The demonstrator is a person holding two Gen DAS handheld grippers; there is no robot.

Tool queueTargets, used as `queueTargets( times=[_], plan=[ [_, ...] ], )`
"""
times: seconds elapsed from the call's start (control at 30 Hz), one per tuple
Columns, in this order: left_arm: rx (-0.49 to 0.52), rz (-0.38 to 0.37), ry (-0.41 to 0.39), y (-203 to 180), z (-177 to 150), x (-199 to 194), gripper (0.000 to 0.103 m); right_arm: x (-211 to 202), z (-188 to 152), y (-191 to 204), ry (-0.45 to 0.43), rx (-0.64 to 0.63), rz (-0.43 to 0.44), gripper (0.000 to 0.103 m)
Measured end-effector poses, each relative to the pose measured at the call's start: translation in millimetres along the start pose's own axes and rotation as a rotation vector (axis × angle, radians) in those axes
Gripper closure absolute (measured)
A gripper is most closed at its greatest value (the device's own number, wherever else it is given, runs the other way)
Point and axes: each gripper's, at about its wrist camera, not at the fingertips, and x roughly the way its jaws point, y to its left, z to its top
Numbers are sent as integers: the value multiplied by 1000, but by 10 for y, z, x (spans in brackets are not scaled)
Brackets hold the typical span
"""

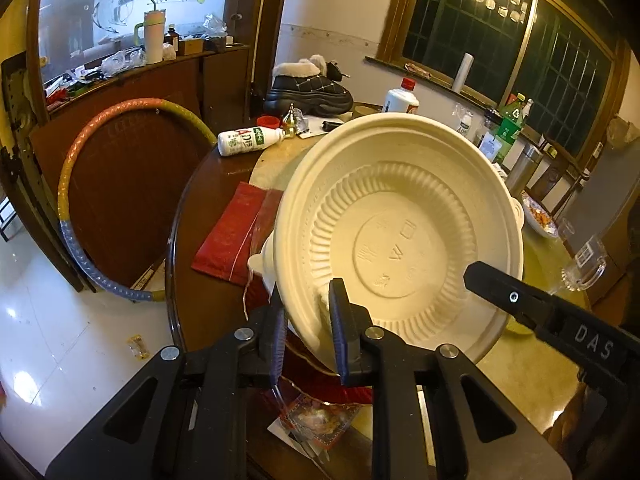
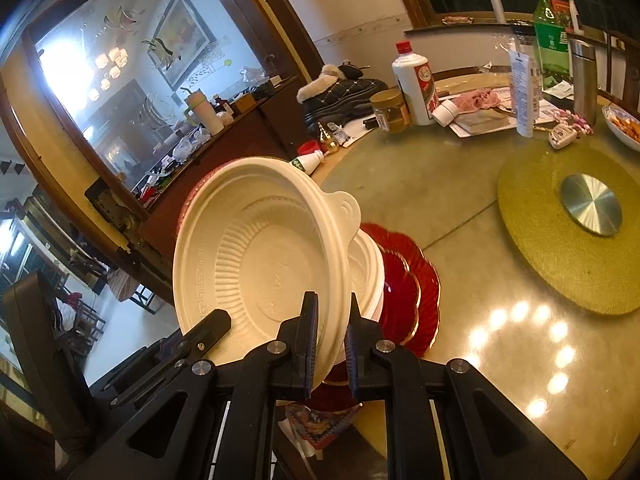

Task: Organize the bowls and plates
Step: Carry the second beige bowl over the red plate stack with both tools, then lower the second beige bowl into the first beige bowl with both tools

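Observation:
A cream ribbed disposable bowl [image 1: 404,236] is held tilted above the round table, its inside facing both cameras. My left gripper [image 1: 306,332] is shut on its near rim. My right gripper [image 2: 330,338] is shut on the same bowl [image 2: 260,256] at its right rim; it also shows at lower right in the left wrist view [image 1: 520,304]. Behind the bowl are more cream bowls [image 2: 366,268] and red scalloped plates with gold edges [image 2: 408,292], stacked on the table.
A gold turntable [image 2: 560,236] with a metal hub sits mid-table. Bottles, a jar [image 2: 390,110], a white liquor bottle [image 2: 414,80], a boot [image 1: 308,88] and papers crowd the far side. A red cloth [image 1: 232,232] lies near the table's left edge. A hoop [image 1: 100,200] leans against a folded table.

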Motion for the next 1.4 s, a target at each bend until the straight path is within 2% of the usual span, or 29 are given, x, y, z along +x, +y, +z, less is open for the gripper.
queueTargets(
  times=[0.1, 0.2, 0.3, 0.43, 1.4],
  plan=[
    [24, 21, -15, -23, 78, -68, 85, -21, 148, 47, 18, 0, 22, 90],
    [23, 30, 6, -13, 77, -49, 85, -1, 201, 102, 29, -15, 13, 90],
    [11, 20, 49, 18, 96, 9, 85, 77, 241, 86, 78, -8, 18, 90],
    [23, 29, 65, 10, 125, 36, 85, 174, 284, 59, 131, -4, 17, 90],
    [50, 6, 162, 51, 109, 161, 84, 376, 262, -16, 247, -14, -10, 88]
  ],
)
